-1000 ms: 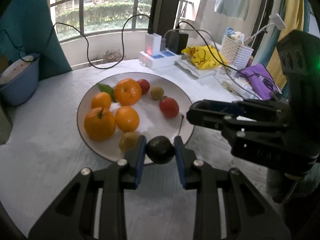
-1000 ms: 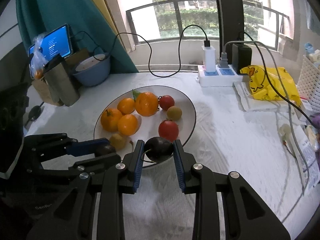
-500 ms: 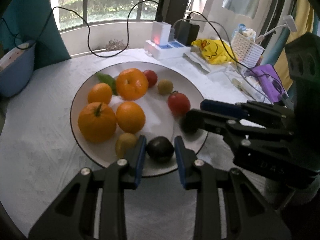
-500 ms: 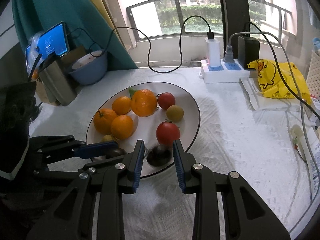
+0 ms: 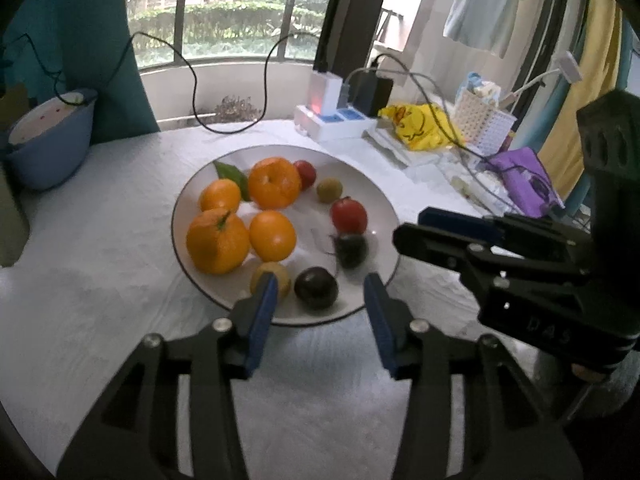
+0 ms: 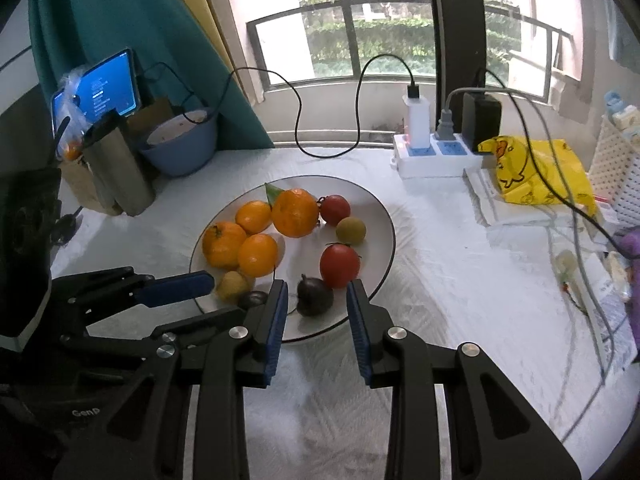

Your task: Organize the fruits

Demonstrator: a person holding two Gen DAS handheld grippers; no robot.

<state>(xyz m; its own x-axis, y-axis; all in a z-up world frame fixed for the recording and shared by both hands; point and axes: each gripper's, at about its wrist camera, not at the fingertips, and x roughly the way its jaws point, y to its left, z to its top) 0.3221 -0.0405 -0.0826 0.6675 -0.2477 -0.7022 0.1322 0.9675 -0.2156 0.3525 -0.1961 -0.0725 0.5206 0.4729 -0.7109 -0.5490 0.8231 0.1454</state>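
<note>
Your white table (image 5: 100,280) carries the round plate (image 5: 384,216), which sits in front of both grippers. On that plate you have four oranges grouped at its left, the biggest (image 5: 218,240) nearest the rim, with two red tomatoes (image 5: 349,214) and a small green fruit (image 5: 329,189) to their right. Your left gripper (image 5: 319,307) hangs over the near rim with its blue fingers (image 5: 262,314) spread wide and nothing between them; one dark plum (image 5: 316,287) lies on the plate just ahead of the gap, touching neither pad, beside a small yellow fruit (image 5: 270,277). Your right gripper (image 6: 317,322) is likewise spread apart and empty, its fingers (image 6: 277,322) flanking the second dark plum (image 6: 315,301), which rests on the plate just below the nearer tomato (image 6: 339,265)
</note>
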